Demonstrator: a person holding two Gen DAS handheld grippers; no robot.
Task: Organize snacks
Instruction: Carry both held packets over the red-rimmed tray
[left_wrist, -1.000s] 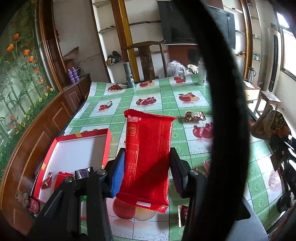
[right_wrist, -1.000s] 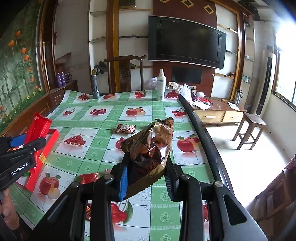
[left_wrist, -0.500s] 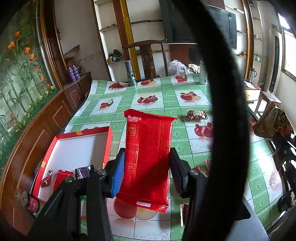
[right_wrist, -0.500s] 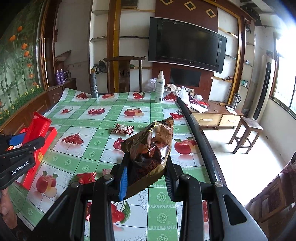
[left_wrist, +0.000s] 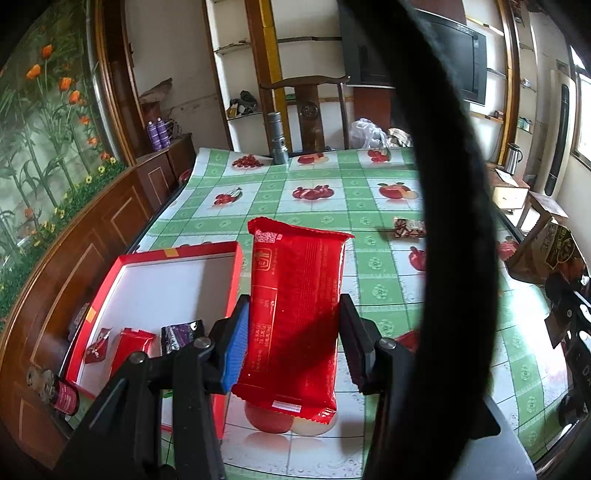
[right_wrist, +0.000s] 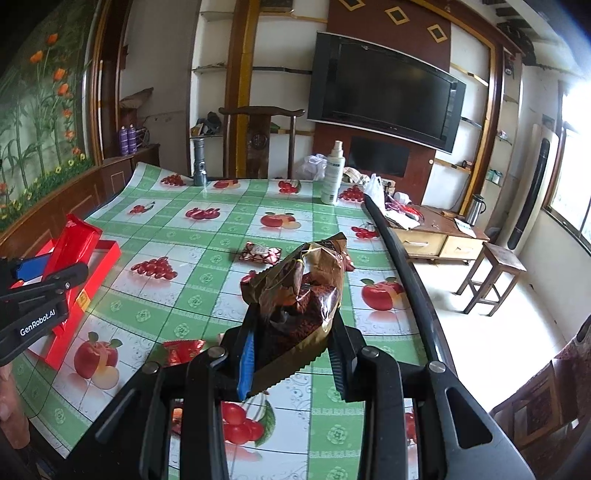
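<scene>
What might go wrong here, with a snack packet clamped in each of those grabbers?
The left gripper pinches the long red packet near its lower half, so the tall free end could swing or slip on the way to the red box. The right gripper squeezes the brown cake packet, which already looks crumpled; the cake may get crushed. Both grippers work close together near the box, so they could bump each other.

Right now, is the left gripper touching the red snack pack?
Touching. The left wrist view shows the left gripper with its blue pad and black pad pressed against both side edges of the red snack pack, holding it above the tablecloth.
</scene>
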